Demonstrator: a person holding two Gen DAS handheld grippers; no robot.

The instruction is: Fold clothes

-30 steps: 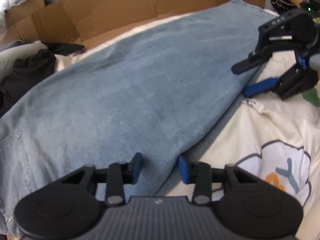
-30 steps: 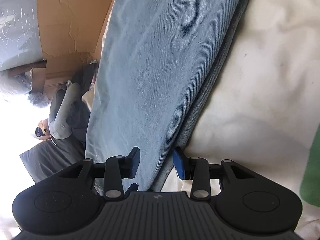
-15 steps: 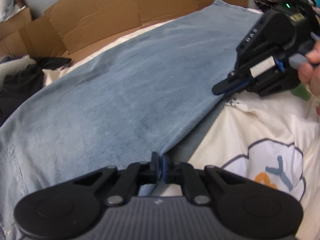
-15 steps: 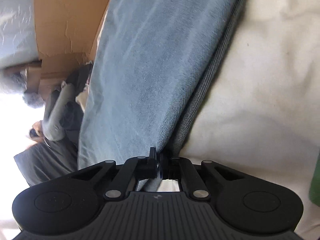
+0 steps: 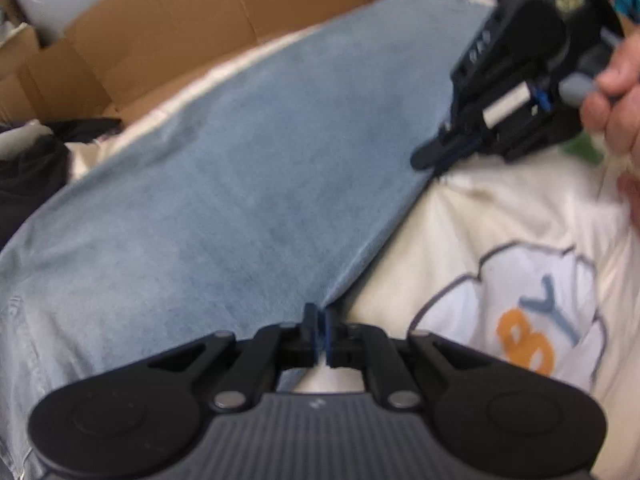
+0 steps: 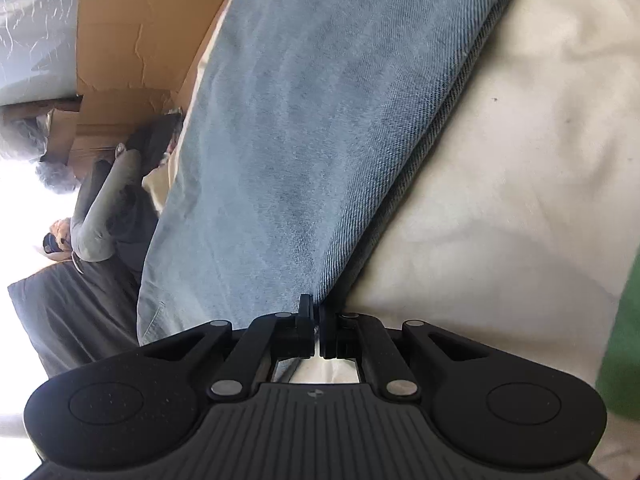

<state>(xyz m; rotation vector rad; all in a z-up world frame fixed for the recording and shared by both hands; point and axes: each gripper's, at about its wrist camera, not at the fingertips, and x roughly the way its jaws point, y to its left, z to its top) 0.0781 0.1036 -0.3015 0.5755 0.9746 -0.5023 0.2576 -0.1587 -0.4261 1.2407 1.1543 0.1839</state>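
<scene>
A cream sheet (image 5: 472, 216) with a cloud print covers the work surface; cardboard (image 5: 208, 20) stands behind it and dark clothes (image 5: 28, 168) lie at its far left. The jeans (image 5: 240, 184) lie flat across the sheet, one long edge running toward us.

We hold that edge at two points. The left gripper (image 5: 320, 330) has its jaws closed on the denim edge near the camera. The right gripper (image 5: 434, 156), farther along the same edge, is likewise clamped on the fabric; its own view (image 6: 316, 326) shows the pads pinched tight on the fold of denim.

We judge the step to be lifting this edge to fold the jeans over.

Risks from here:
- Each bite looks shallow, at the very edge. Heavy denim may slip out once lifted.
- Only the top layer may be caught; a darker under-layer shows beside it, and the fold would then separate.
- Uneven lifting would skew the fold.
</scene>
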